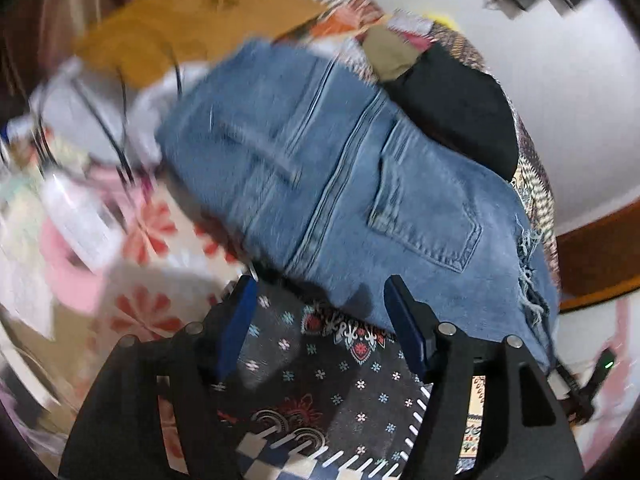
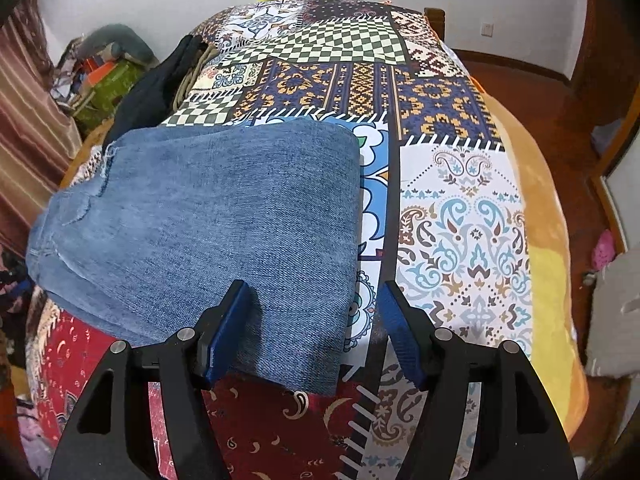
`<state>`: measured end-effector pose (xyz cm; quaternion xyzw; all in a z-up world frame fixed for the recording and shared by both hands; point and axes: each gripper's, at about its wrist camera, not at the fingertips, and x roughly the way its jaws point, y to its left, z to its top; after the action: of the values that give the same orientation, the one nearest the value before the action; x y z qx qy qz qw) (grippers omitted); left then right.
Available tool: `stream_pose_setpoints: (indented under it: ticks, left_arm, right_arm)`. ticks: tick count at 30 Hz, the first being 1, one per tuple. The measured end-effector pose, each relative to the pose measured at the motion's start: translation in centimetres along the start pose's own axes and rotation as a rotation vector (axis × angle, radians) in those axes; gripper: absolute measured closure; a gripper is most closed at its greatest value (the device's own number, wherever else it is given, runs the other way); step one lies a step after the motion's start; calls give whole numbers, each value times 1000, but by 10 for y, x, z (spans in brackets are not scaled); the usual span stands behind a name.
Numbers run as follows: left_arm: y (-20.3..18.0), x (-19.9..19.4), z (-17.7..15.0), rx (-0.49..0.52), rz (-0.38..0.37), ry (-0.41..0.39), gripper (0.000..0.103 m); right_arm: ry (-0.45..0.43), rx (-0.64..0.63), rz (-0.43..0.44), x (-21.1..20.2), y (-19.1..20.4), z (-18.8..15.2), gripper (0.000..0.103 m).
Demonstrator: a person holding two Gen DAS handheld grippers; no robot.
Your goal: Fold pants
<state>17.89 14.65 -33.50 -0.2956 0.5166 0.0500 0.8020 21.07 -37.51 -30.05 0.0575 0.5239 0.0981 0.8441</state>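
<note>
Now folded jeans (image 2: 208, 216) on patchwork bedspread (image 2: 460, 216), both hand-held grippers (image 1: 320, 296) (image 2: 312, 300) spread wide at denim's near edge.

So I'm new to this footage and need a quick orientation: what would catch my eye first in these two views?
The blue jeans, folded flat on the bed, dominate both views, with a back pocket and frayed edge showing in the left wrist view. Under them spreads a loud patchwork bedspread of checks, paisley and florals. Both the left gripper and right gripper sit open at the denim's near edge.
</note>
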Motion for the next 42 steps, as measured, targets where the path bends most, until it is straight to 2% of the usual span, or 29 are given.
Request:
stream_pose_setpoints:
  ticks: [1, 3, 6, 10, 12, 14, 18, 22, 28, 29, 34, 37, 42]
  left_arm:
    - [5, 7, -3, -40, -42, 28, 38]
    - [11, 11, -4, -78, -96, 22, 36]
    - [16, 19, 0, -149, -194, 22, 27]
    - [23, 31, 14, -240, -253, 24, 22]
    - [21, 36, 18, -259, -257, 20, 19]
    - [14, 41, 22, -261, -235, 6, 13]
    - [-10, 49, 30, -208, -121, -44, 12]
    - [-23, 57, 39, -208, -38, -91, 27]
    - [-28, 62, 44, -202, -5, -142, 52]
    - [-32, 60, 44, -180, 5, -153, 58]
    - [-65, 47, 44, -7, 89, -246, 74]
    - [-79, 36, 44, 70, 112, -291, 78]
    - [-106, 3, 41, 209, 82, -339, 82]
  right_arm:
    - [1, -3, -5, 0, 1, 0, 40]
    - [5, -5, -11, 1, 1, 1, 40]
    - [8, -8, -17, 1, 2, 1, 40]
    - [11, -15, -18, 1, 4, 1, 40]
    - [11, -17, -15, 2, 4, 1, 40]
    - [12, -13, -4, 3, 3, 1, 40]
    - [12, -1, 16, 3, 1, 0, 40]
    - [11, 3, 32, 3, 1, -1, 40]
    - [9, 5, 53, 3, 2, -2, 40]
    - [10, 8, 57, 3, 2, -2, 40]
    - [8, 13, 65, 3, 1, -2, 40]
    - [5, 9, 61, 2, 1, -2, 40]
    - [-4, 4, 44, 0, 1, -1, 40]
